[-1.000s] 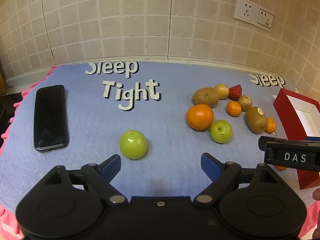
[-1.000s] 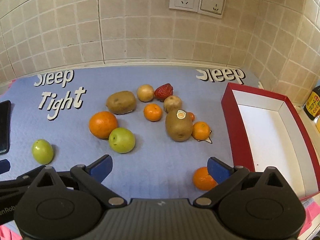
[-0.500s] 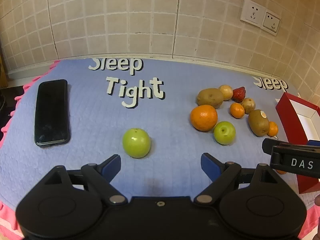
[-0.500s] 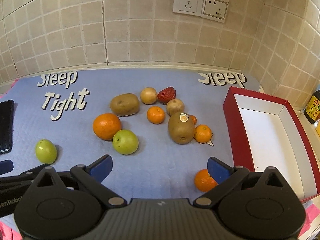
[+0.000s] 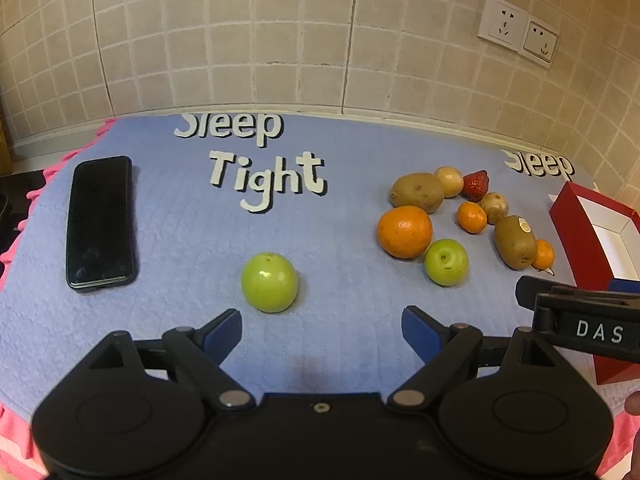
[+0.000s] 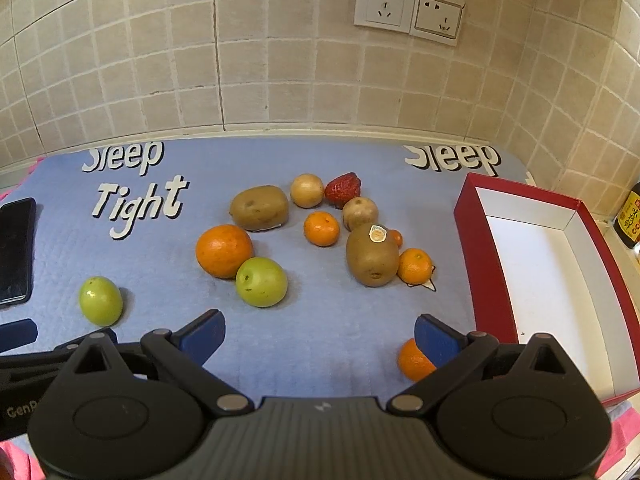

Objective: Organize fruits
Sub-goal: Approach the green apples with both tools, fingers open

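Fruit lies on a blue "Sleep Tight" mat (image 5: 168,240). A lone green apple (image 5: 269,282) (image 6: 100,301) sits just ahead of my open left gripper (image 5: 322,330), slightly left of its centre. To the right is a cluster: a big orange (image 6: 224,250), a second green apple (image 6: 261,281), two kiwis (image 6: 259,208) (image 6: 372,255), several small tangerines (image 6: 321,228), a strawberry (image 6: 343,189). One tangerine (image 6: 412,360) lies against the right finger of my open right gripper (image 6: 320,336). A red box (image 6: 476,248) with a white inside stands at the right, with no fruit in it.
A black phone (image 5: 100,222) lies on the mat's left side. A tiled wall with two sockets (image 6: 408,10) backs the table. A dark bottle (image 6: 630,220) stands beyond the box. The mat's pink fringe (image 5: 14,248) marks the left edge.
Both grippers have drawn back and tilted up slightly, so the fruit sits a little farther up in each view. No fruit has moved and both stay open.
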`<state>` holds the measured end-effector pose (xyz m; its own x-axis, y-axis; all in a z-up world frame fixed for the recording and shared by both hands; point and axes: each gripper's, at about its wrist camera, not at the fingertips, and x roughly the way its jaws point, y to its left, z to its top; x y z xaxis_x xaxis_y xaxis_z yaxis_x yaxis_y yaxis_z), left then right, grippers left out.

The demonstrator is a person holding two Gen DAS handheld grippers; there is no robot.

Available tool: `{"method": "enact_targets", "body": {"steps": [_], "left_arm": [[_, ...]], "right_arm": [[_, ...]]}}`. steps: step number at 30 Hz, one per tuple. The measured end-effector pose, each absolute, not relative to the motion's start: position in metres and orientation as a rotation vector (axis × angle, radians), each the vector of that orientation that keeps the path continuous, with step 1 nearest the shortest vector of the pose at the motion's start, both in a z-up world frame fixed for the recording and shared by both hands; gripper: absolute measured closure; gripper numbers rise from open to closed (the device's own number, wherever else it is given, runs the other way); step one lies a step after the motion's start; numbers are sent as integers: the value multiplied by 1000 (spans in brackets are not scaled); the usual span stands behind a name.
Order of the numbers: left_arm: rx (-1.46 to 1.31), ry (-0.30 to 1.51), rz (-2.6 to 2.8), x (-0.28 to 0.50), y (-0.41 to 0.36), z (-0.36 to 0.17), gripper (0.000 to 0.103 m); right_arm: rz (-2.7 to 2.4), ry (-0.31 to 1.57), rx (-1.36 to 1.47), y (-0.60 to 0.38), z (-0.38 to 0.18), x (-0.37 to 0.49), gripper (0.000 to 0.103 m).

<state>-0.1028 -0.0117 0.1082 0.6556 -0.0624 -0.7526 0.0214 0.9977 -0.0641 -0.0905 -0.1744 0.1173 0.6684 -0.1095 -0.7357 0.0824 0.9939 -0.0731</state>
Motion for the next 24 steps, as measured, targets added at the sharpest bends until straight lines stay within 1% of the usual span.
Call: {"method": "enact_targets", "body": {"steps": [24], "left_arm": [[-53, 853, -38, -103, -9, 106, 0]], "right_arm": [[-102, 836, -30, -173, 116, -90, 1]]}}
